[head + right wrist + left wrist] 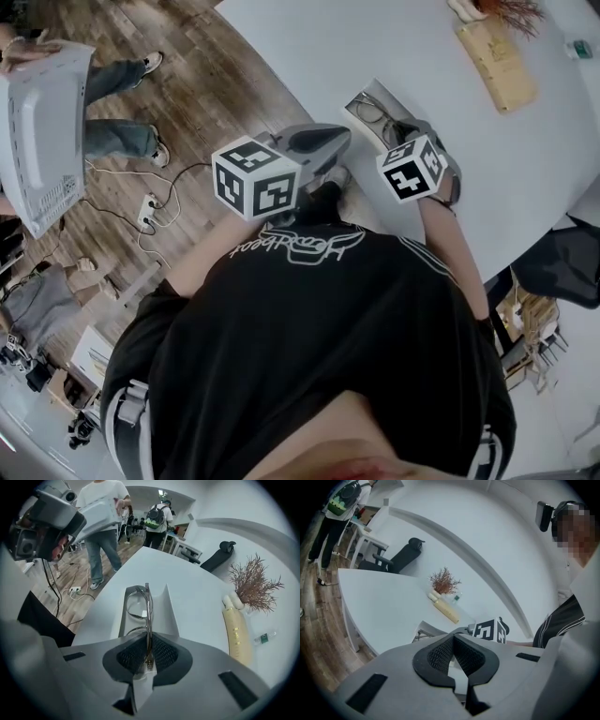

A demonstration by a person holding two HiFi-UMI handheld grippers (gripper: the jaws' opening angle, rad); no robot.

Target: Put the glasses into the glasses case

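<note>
The open white glasses case (169, 613) lies on the white table (201, 602) close to its near edge. Thin metal-framed glasses (137, 604) hang lens-first over the case's tray. My right gripper (147, 644) is shut on them at one end and tilts steeply down. In the head view the glasses (375, 111) show inside the case (384, 90), with the right gripper (408, 129) just behind them. My left gripper (342, 141) hovers beside the case near the table edge. In the left gripper view its jaws (453, 638) meet at the tips with nothing between them.
A tan tube (236, 634) lies to the right of the case next to a dried plant (255, 585) and a small bottle (265, 638). A black chair (220, 555) stands beyond the table. People (101, 527) stand on the wooden floor, where a power strip (148, 208) lies.
</note>
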